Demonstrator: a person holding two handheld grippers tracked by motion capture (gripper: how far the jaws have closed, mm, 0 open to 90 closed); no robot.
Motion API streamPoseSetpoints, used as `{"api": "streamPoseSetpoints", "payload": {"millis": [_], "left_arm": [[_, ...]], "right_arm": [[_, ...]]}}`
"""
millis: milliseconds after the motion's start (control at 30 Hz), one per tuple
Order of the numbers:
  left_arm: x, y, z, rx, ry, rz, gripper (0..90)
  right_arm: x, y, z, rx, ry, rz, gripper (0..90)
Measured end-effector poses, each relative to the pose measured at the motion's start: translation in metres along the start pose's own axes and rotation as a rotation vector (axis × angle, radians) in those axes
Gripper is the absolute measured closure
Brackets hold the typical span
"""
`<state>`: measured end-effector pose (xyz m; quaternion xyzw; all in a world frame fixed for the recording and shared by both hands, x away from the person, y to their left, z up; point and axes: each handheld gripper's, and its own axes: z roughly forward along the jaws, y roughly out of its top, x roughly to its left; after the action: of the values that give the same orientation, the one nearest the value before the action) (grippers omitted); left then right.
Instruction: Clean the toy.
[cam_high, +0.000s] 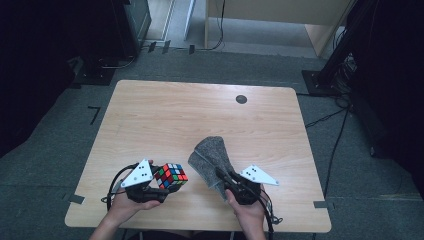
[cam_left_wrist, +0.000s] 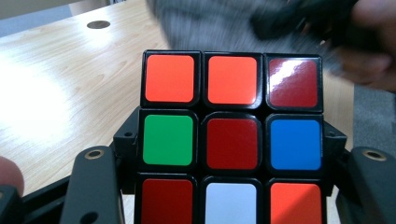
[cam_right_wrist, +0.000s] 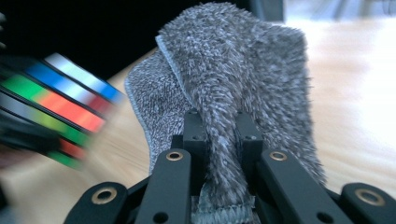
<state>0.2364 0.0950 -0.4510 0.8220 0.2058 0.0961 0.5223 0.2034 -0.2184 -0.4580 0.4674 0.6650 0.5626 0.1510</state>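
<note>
My left gripper (cam_high: 159, 182) clamps the puzzle cube (cam_high: 171, 176) between its jaws; my right gripper (cam_high: 223, 177) pinches the grey cloth (cam_high: 214, 157), which fans out ahead. A hard wipe may twist the cube loose.

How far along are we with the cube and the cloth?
Both pickups look done: the left tool is shut on the puzzle cube, the right tool on the grey cloth. Cube and cloth are close but apart. Bringing cloth to cube, probably for wiping, is left.
</note>
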Motion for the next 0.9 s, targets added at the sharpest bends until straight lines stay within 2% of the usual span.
{"api": "streamPoseSetpoints", "payload": {"millis": [100,133,167,267,333,367,433,467,567,633,667,767,800,833,900], "left_arm": [[-0.006,0.002,0.006,-0.033,0.010,0.034,33.8],[-0.009,0.003,0.007,-0.052,0.000,0.040,33.8],[-0.011,0.004,0.008,-0.063,-0.011,0.047,33.8],[-0.021,0.006,0.013,-0.069,-0.041,0.101,33.8],[-0.026,0.007,0.014,-0.070,-0.055,0.132,33.8],[-0.029,0.008,0.014,-0.074,-0.060,0.144,33.8],[-0.032,0.008,0.014,-0.063,-0.046,0.178,33.8],[-0.032,0.008,0.012,-0.063,-0.050,0.185,33.8],[-0.028,0.009,0.010,-0.086,-0.065,0.157,33.8],[-0.027,0.010,0.010,-0.077,-0.064,0.148,33.9],[-0.027,0.009,0.010,-0.074,-0.049,0.155,33.9],[-0.028,0.009,0.013,-0.052,-0.018,0.167,33.9],[-0.029,0.009,0.014,-0.051,-0.022,0.169,33.9],[-0.030,0.009,0.014,-0.055,-0.029,0.172,33.9],[-0.032,0.010,0.014,-0.062,-0.032,0.183,33.9]], "right_arm": [[0.013,0.008,-0.010,-0.068,0.120,0.031,79.8],[0.020,0.010,-0.012,-0.097,0.168,0.035,79.7],[0.026,0.012,-0.013,-0.107,0.196,0.038,79.7],[0.038,0.013,-0.010,-0.102,0.273,0.047,79.4],[0.045,0.011,-0.005,-0.064,0.306,0.027,79.0],[0.048,0.009,-0.003,-0.047,0.297,0.008,78.9],[0.049,0.005,0.001,-0.020,0.220,-0.041,78.9],[0.046,0.004,0.002,-0.004,0.204,-0.036,78.8],[0.037,0.002,0.005,0.072,0.116,-0.044,78.8],[0.035,0.002,0.003,0.066,0.139,-0.015,78.8],[0.036,0.003,0.002,0.057,0.155,-0.011,78.8],[0.046,0.009,-0.004,0.010,0.232,-0.033,78.3],[0.052,0.011,-0.007,-0.003,0.259,-0.052,78.0],[0.056,0.012,-0.007,-0.004,0.254,-0.075,77.9],[0.060,0.013,-0.007,0.010,0.200,-0.116,77.8]]}}
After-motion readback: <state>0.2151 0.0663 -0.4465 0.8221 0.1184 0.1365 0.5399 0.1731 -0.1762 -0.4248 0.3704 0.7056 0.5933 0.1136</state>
